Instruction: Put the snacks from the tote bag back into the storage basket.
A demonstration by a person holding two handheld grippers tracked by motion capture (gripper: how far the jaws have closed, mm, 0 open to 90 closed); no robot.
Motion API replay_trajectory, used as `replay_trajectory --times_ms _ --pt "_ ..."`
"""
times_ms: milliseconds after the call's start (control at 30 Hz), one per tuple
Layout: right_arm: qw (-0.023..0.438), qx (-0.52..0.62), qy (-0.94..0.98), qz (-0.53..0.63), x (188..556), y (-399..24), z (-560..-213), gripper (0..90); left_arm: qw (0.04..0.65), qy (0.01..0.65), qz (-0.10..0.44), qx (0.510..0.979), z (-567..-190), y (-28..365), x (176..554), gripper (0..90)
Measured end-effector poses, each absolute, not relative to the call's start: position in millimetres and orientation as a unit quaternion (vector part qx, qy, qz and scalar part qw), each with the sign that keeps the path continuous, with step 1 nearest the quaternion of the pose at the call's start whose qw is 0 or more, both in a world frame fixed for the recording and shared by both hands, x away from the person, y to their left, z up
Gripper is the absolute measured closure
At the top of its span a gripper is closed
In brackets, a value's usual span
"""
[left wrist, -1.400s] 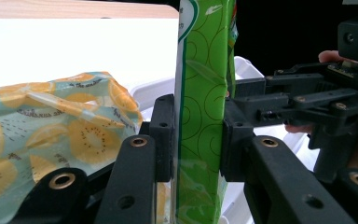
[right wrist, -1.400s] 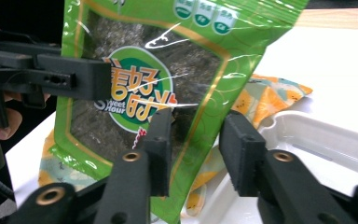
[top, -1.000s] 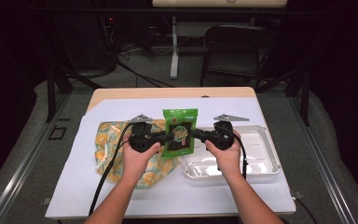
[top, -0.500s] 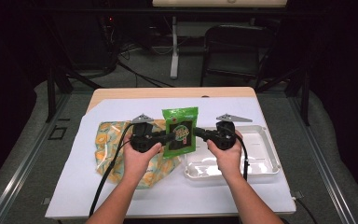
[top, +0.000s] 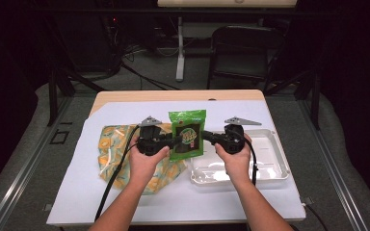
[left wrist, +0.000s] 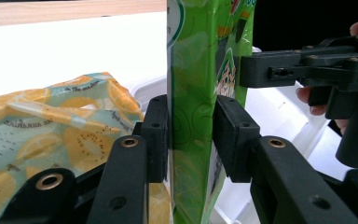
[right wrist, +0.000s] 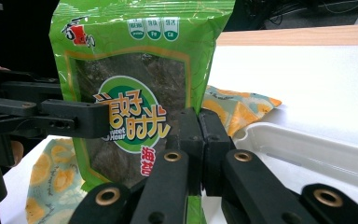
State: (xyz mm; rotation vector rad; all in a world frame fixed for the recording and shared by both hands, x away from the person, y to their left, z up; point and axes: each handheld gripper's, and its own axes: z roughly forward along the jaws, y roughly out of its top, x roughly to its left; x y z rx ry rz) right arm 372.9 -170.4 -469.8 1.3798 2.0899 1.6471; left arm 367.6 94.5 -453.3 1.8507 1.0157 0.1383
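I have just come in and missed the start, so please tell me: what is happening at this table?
A person holds a green snack pouch upright above the table, between two hand-held grippers. The right gripper is clamped shut on the pouch's edge. The left gripper has the pouch between its jaws, which have just been opening. A lemon-print bag lies on the white sheet below the left hand, and a clear plastic tray sits on the right.

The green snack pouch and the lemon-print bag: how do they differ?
The green snack pouch stands upright, held between both grippers; the lemon-print bag lies flat on the table. The pouch is glossy green with a printed label; the bag is pale teal with yellow lemon slices, and looks broader. Both are soft packages.
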Motion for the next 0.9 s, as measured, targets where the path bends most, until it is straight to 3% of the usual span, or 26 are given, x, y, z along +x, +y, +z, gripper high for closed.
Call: replay_trajectory --times_ms 500,900 --pt "0.088 0.468 0.692 0.542 375 -175 -470 89.7 0.477 0.417 0.109 0.766 -457 85 370 62.3" --pt "0.11 0.484 0.683 0.536 379 -191 -468 89.8 0.489 0.42 0.103 0.758 -459 60 383 53.2"
